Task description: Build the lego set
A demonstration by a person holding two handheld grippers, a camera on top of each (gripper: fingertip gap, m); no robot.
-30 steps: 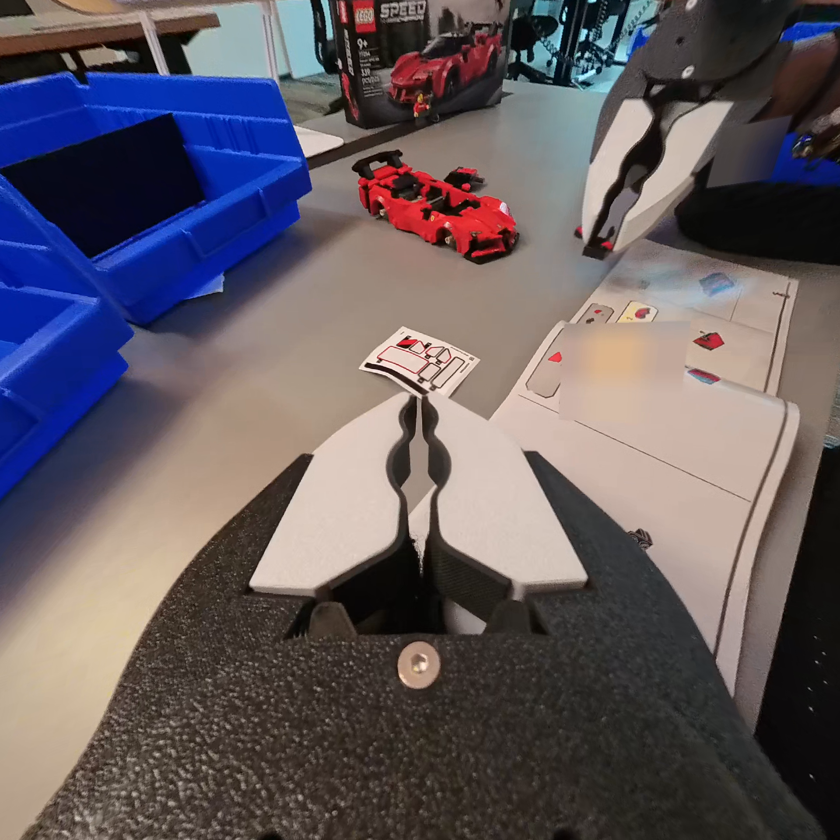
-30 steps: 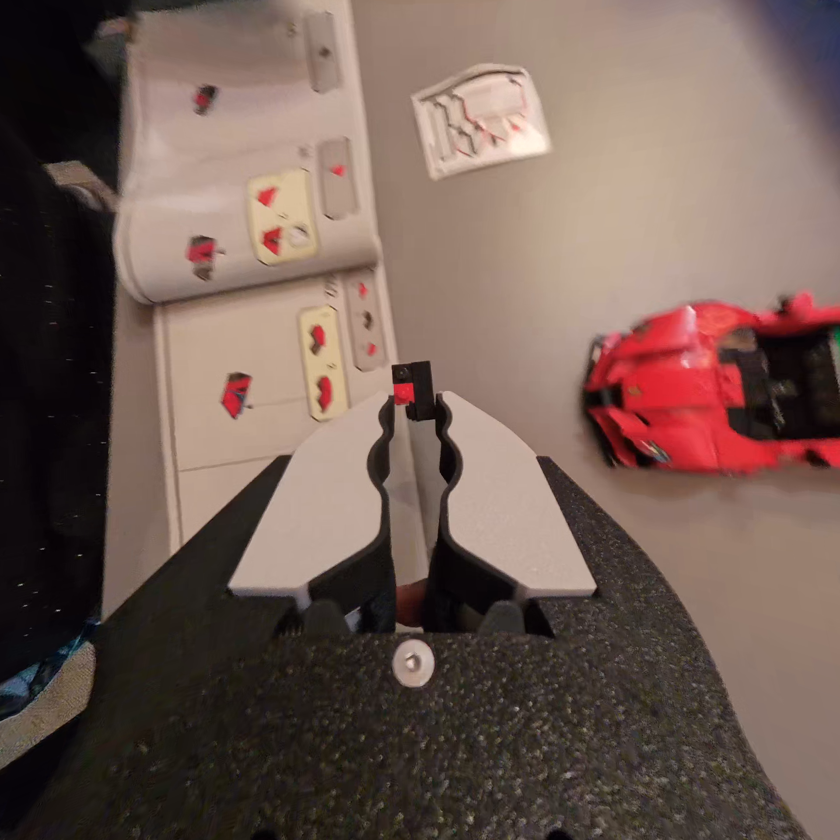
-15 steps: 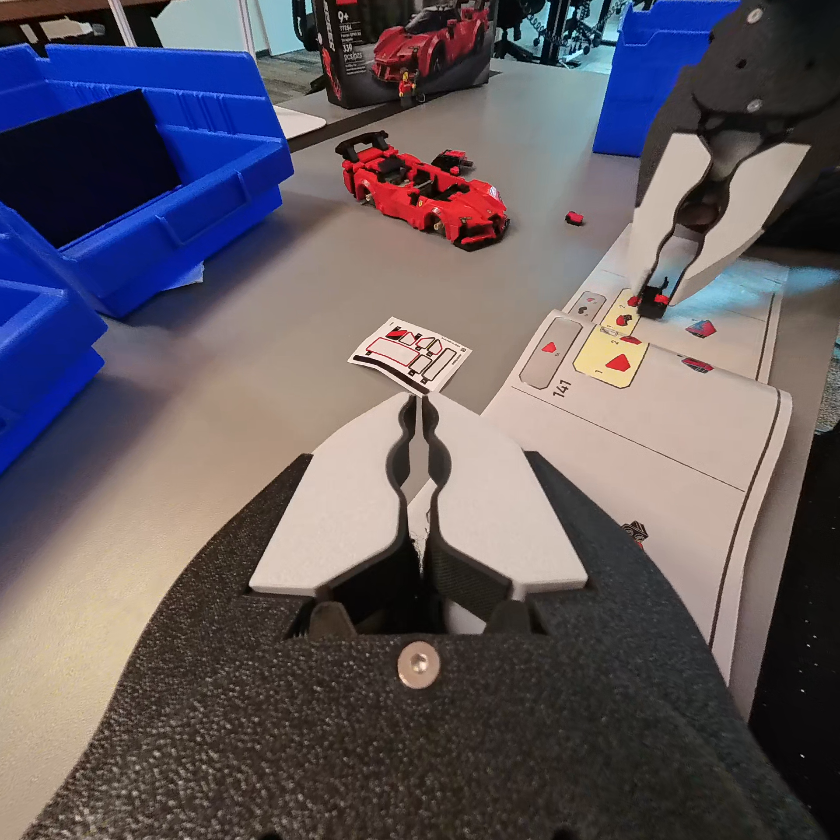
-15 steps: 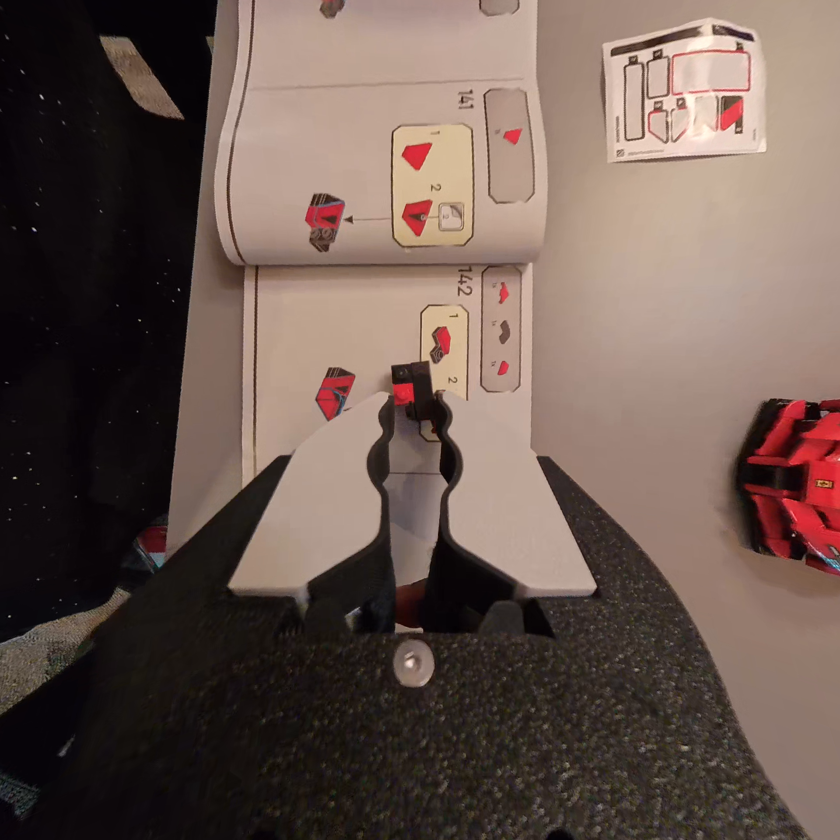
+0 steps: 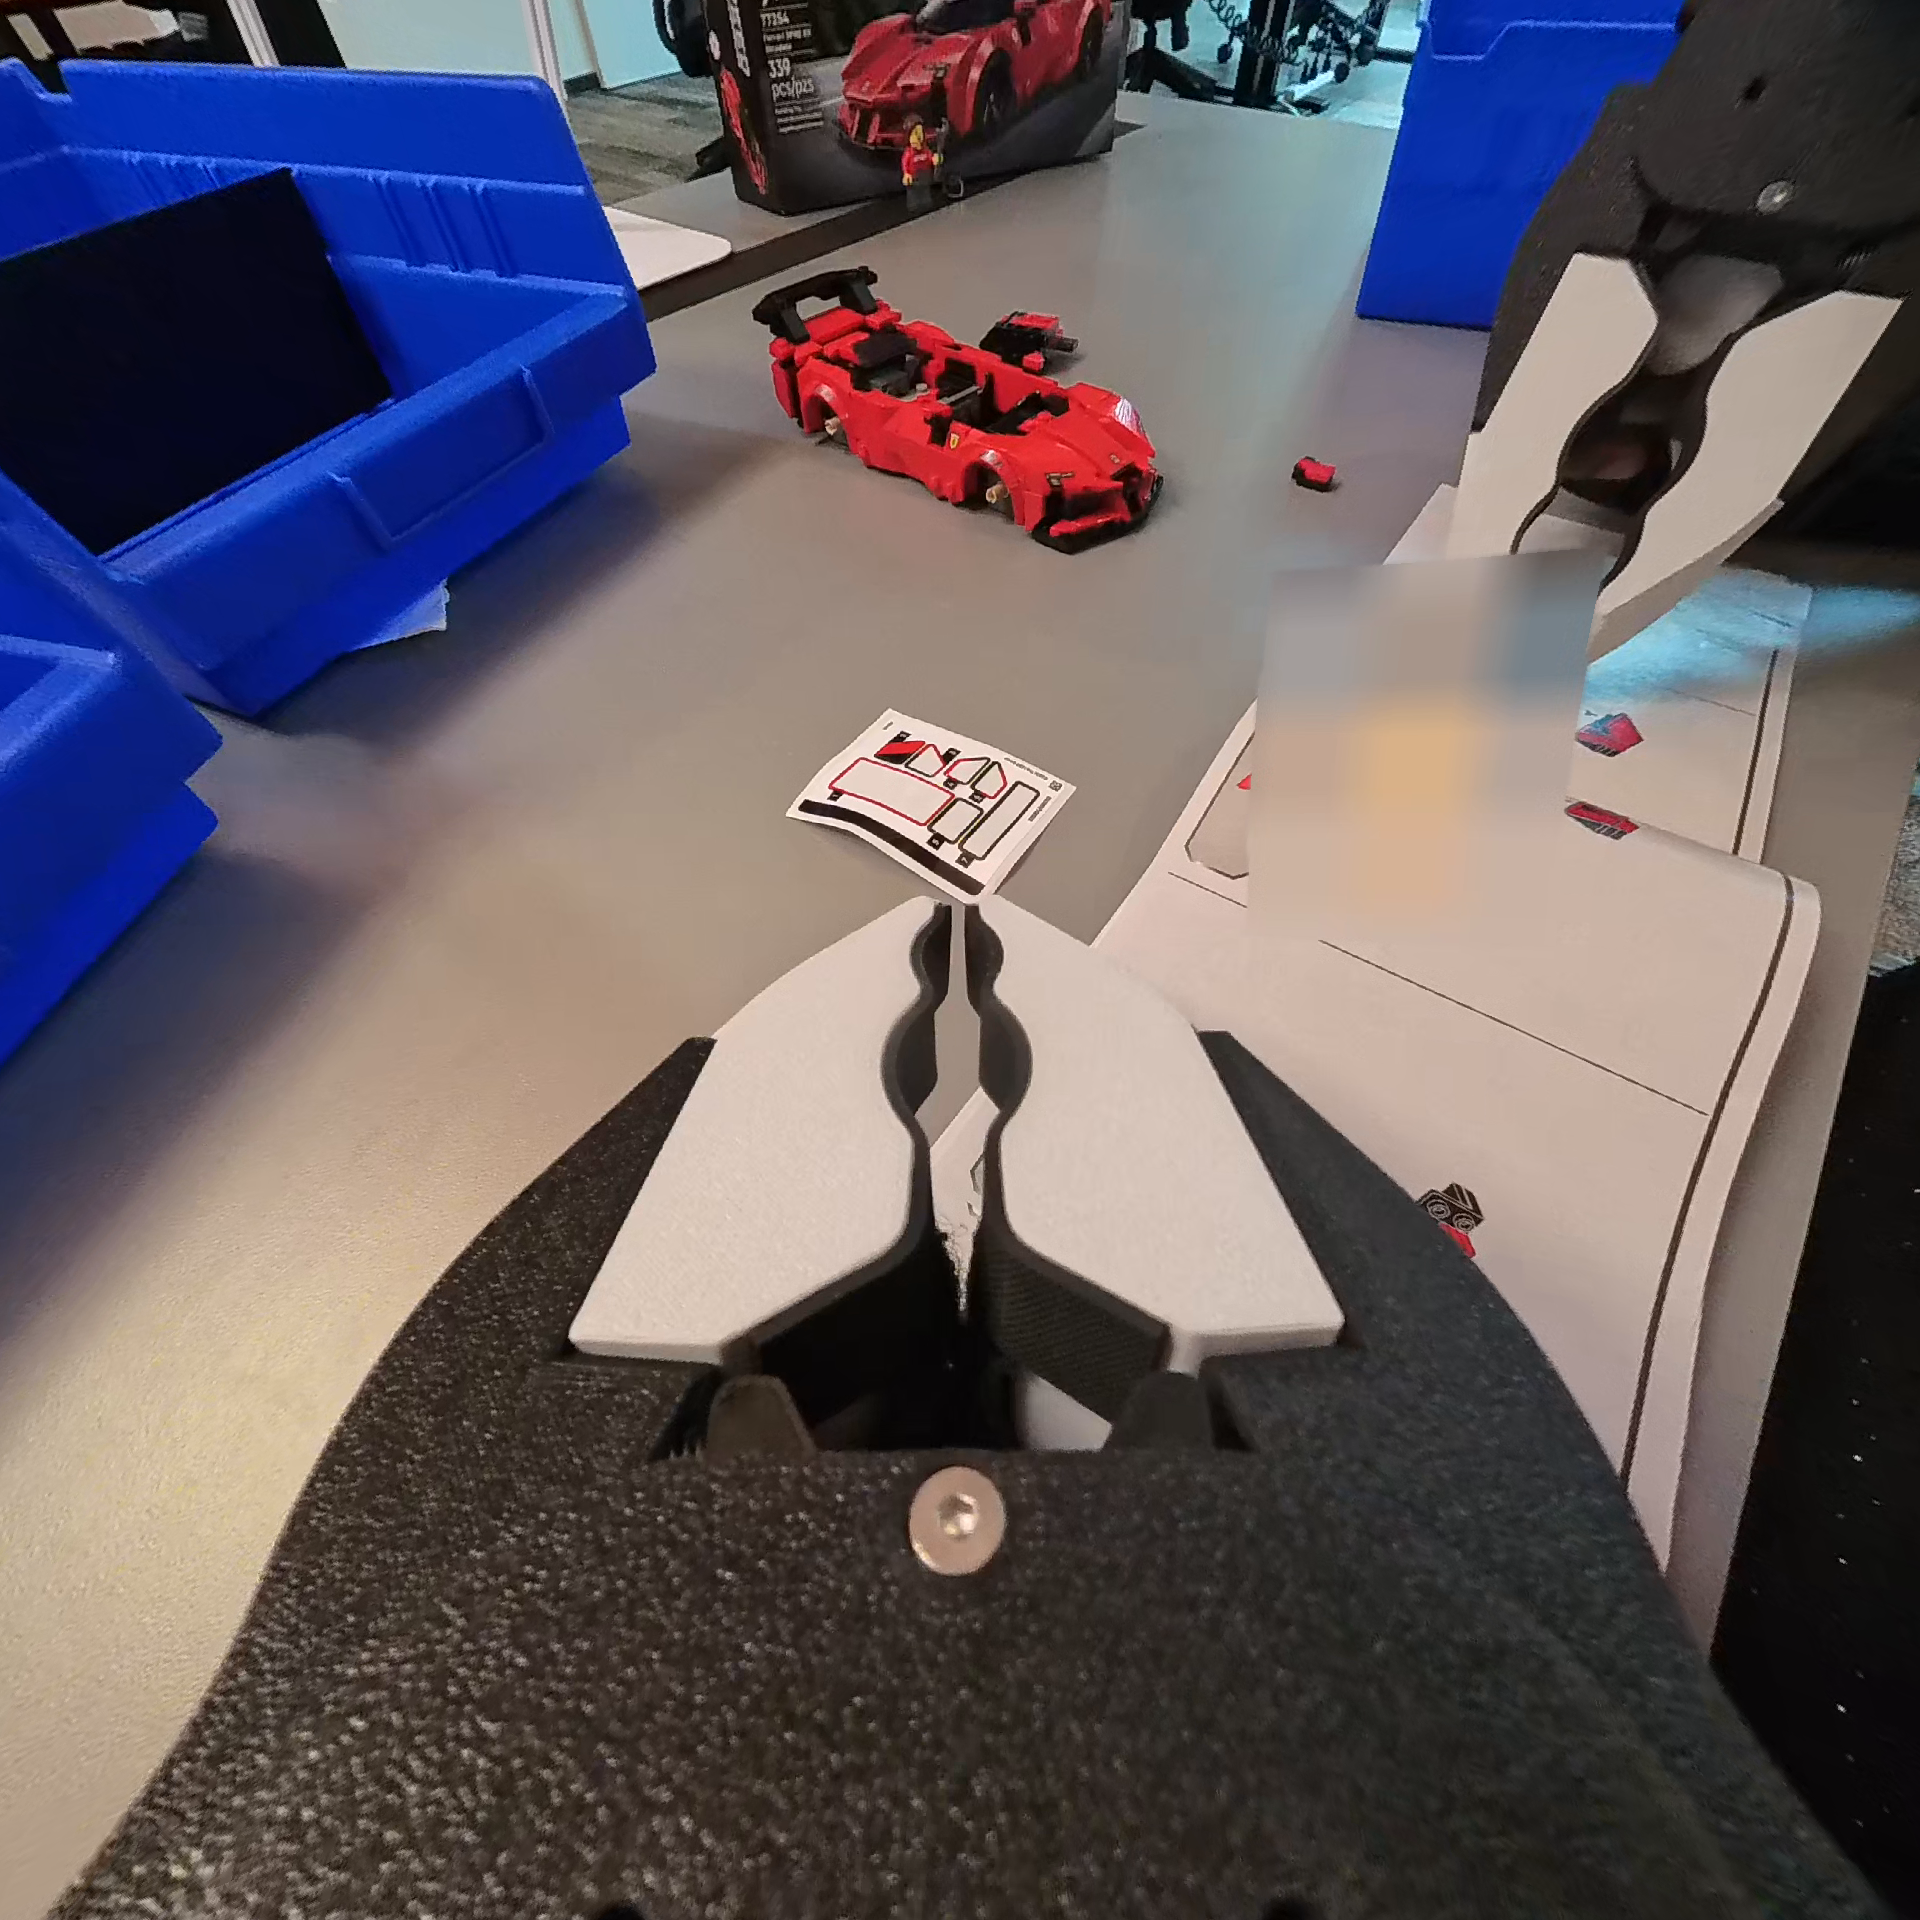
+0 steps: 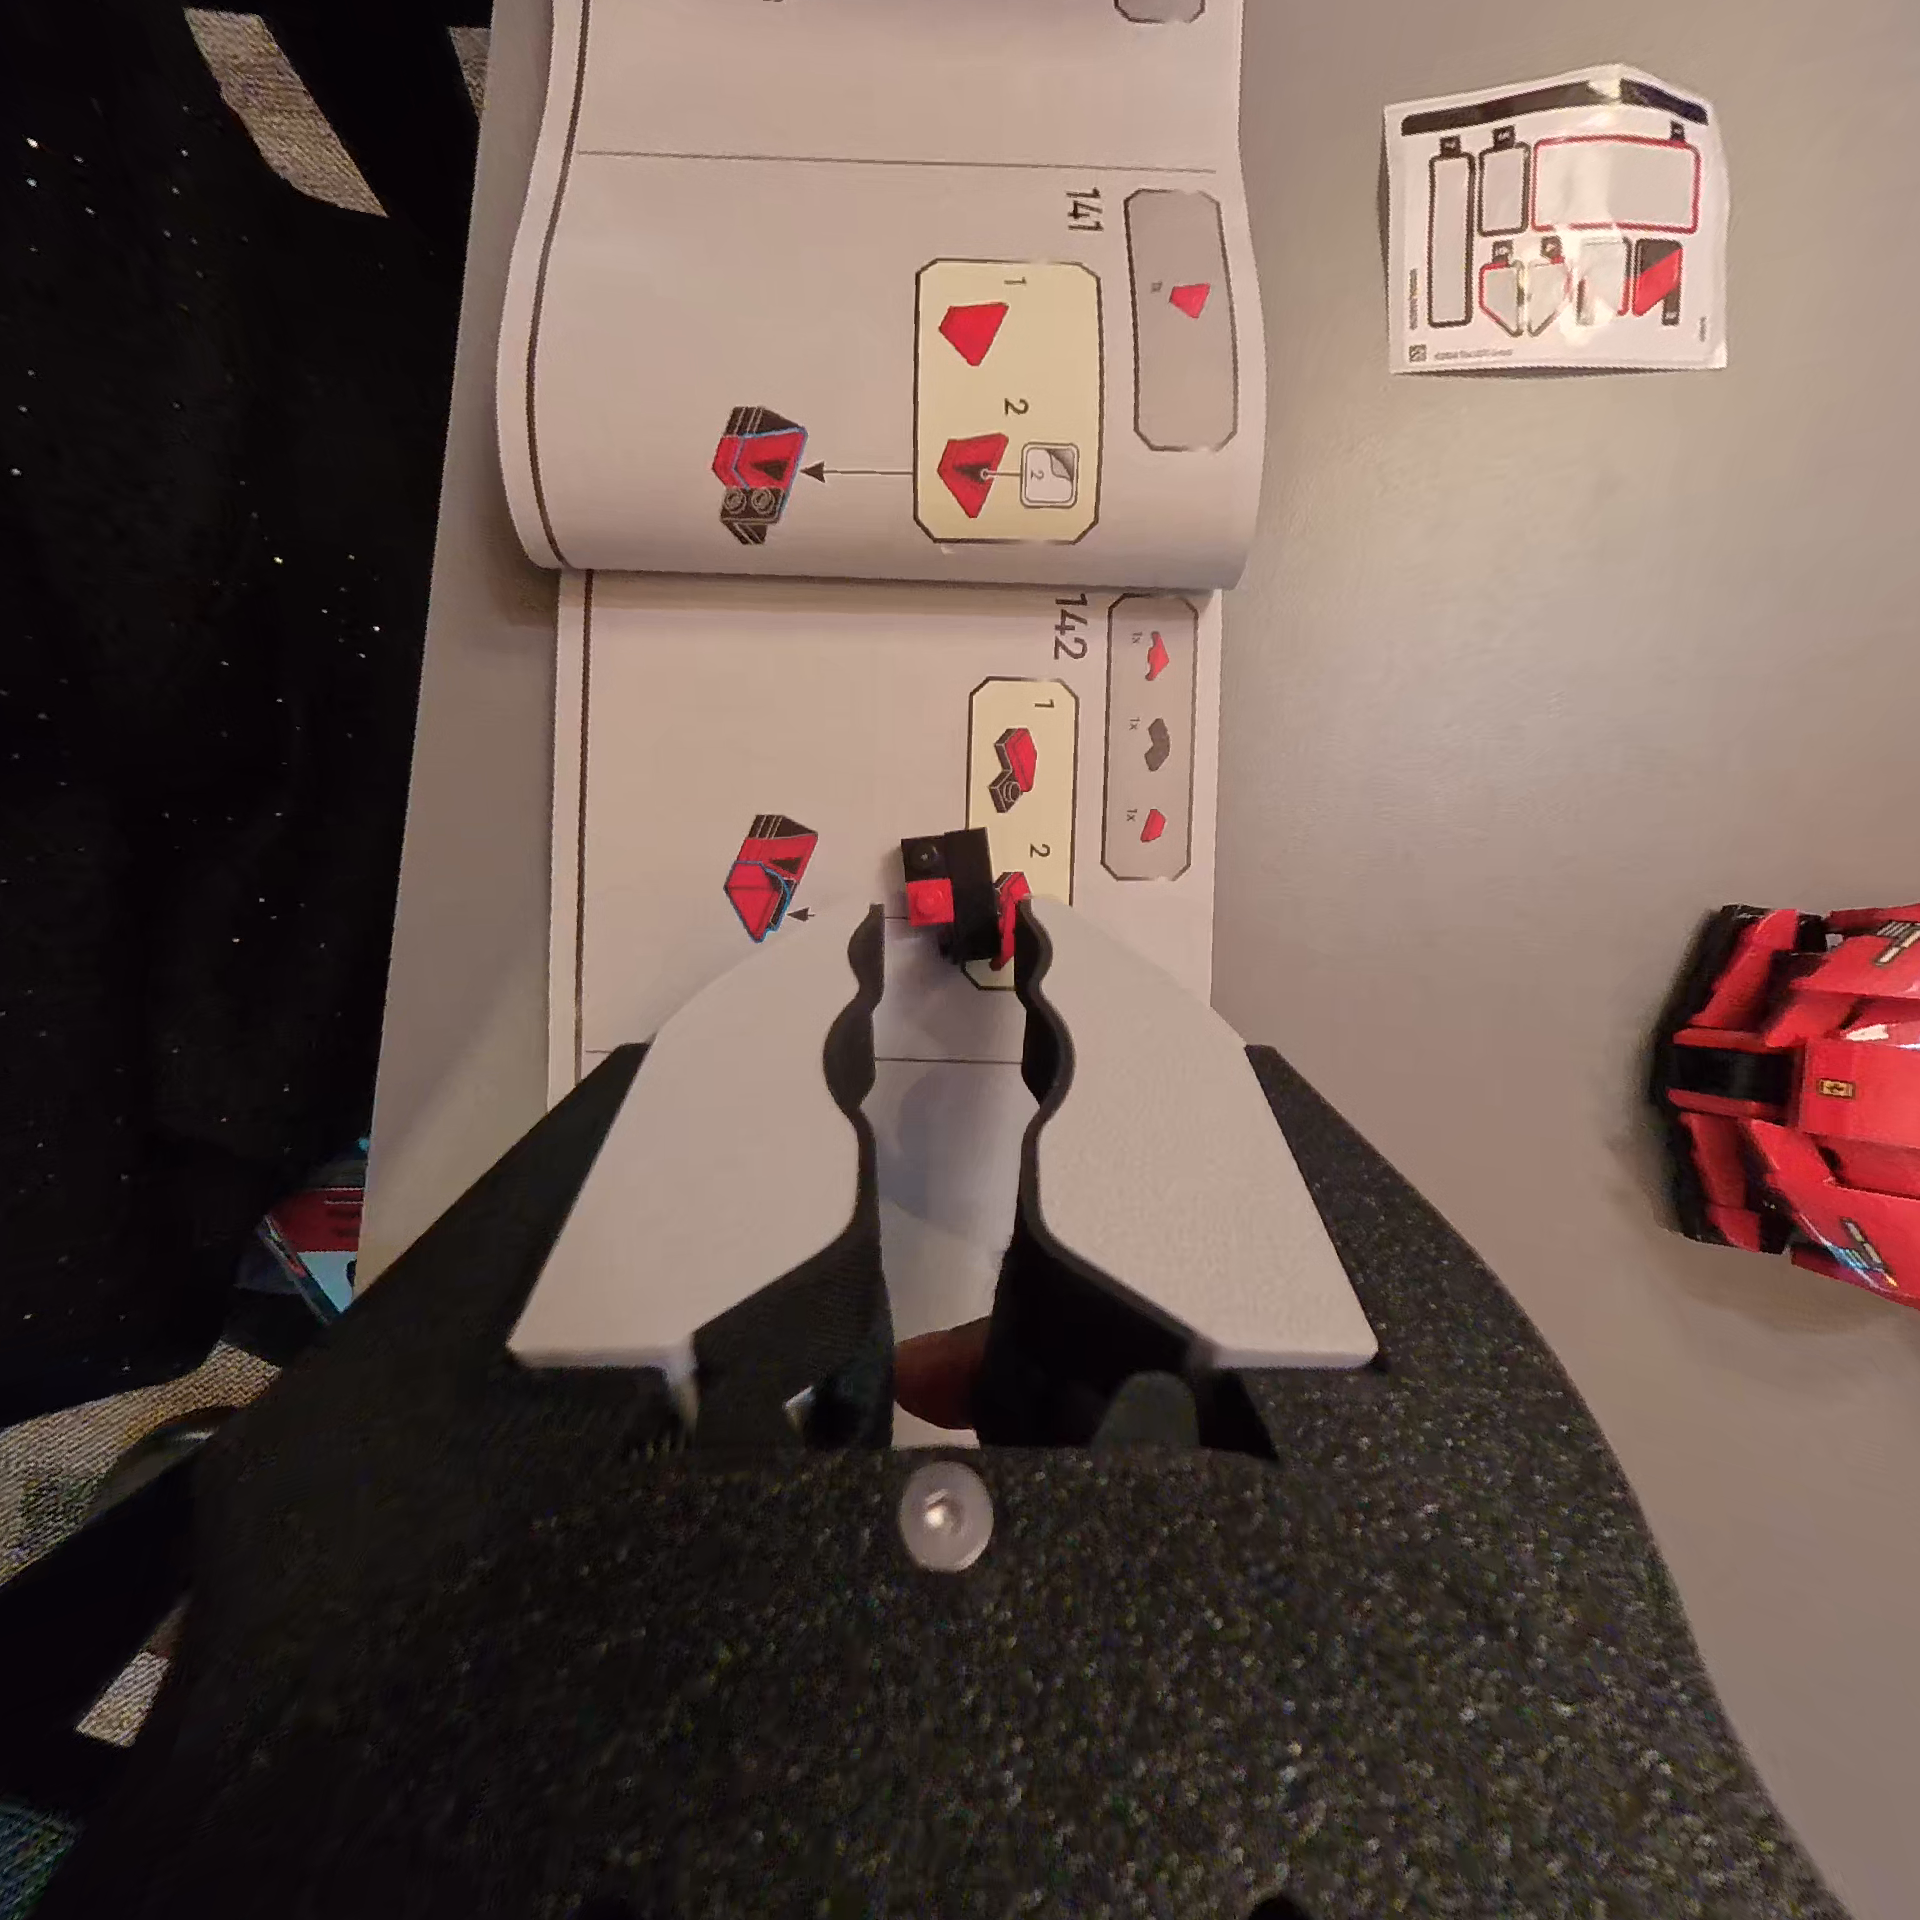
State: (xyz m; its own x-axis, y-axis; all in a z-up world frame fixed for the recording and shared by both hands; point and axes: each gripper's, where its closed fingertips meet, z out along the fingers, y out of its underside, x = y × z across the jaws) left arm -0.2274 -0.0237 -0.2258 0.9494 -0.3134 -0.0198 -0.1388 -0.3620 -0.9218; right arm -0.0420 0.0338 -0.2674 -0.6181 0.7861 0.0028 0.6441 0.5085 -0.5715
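Observation:
My right gripper (image 6: 951, 920) is open over the open instruction booklet (image 6: 831, 364). A small black and red lego assembly (image 6: 948, 885) lies on the page just at its fingertips, close against the right finger. The red lego car (image 5: 956, 416) stands on the grey table (image 5: 520, 831), and its nose shows in the right wrist view (image 6: 1808, 1101). My left gripper (image 5: 956, 912) is shut and empty, low over the table just behind the sticker sheet (image 5: 935, 800). The right gripper (image 5: 1579, 520) also shows open at the upper right of the left wrist view.
Blue bins (image 5: 312, 395) stand along the left, and another blue bin (image 5: 1496, 156) at the far right. The lego box (image 5: 914, 94) stands at the back. A loose red piece (image 5: 1314, 473) lies right of the car. The sticker sheet (image 6: 1553, 218) lies beside the booklet. Tip to tip, the grippers are about 20 cm apart.
My right gripper has opened and let go of the small black and red assembly, which now lies on the booklet page. My left gripper has stayed shut in place.

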